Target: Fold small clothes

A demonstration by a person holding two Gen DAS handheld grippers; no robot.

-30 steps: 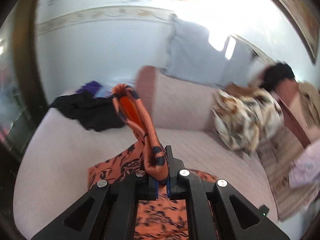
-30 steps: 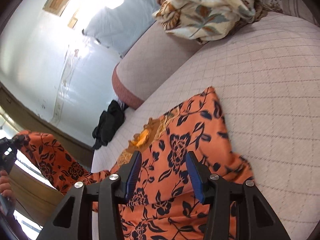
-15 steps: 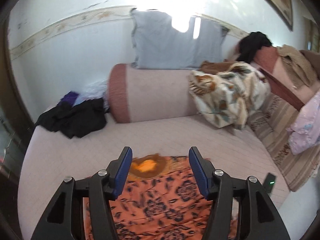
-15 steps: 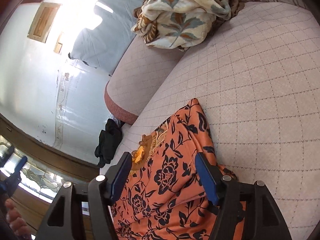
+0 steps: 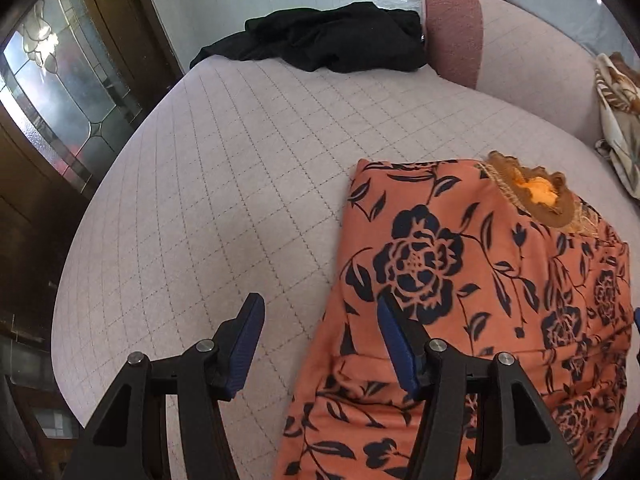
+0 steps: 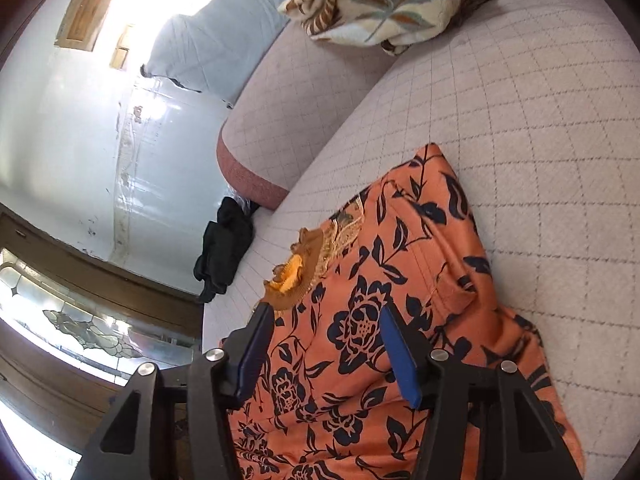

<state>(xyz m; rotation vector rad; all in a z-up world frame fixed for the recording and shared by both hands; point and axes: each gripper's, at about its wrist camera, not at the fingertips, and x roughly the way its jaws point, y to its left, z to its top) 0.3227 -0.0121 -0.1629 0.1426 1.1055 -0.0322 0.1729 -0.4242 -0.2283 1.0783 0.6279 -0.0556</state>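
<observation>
Orange dress (image 5: 480, 304) with dark blue flowers lies on the quilted pinkish sofa (image 5: 224, 168), its sides folded in so it forms a long, narrow shape. The gold-trimmed neckline (image 5: 536, 196) sits at the far end, pointing toward the sofa back (image 5: 532, 68), and a fold line runs down the right-hand side in the right wrist view.

The left gripper (image 5: 318, 320) hangs over the dress's left edge, jaws spread wide and grasping nothing; one blue pad (image 5: 248, 340) is above bare sofa, the other above the cloth. The right gripper (image 6: 324, 332) is likewise released, both fingers (image 6: 396, 356) above the middle of the dress (image 6: 380, 320), just short of the neckline (image 6: 304, 276). Whether either tool touches the fabric I cannot tell.

A black garment (image 5: 336, 40) is heaped at the far end of the seat, next to the reddish end (image 5: 452, 28) of the sofa back. A cream blanket (image 6: 384, 0) with a leaf print is bunched against the back on the right, well apart from the dress. A stained-glass door (image 5: 52, 92) in dark wood stands off to the left of the sofa.
</observation>
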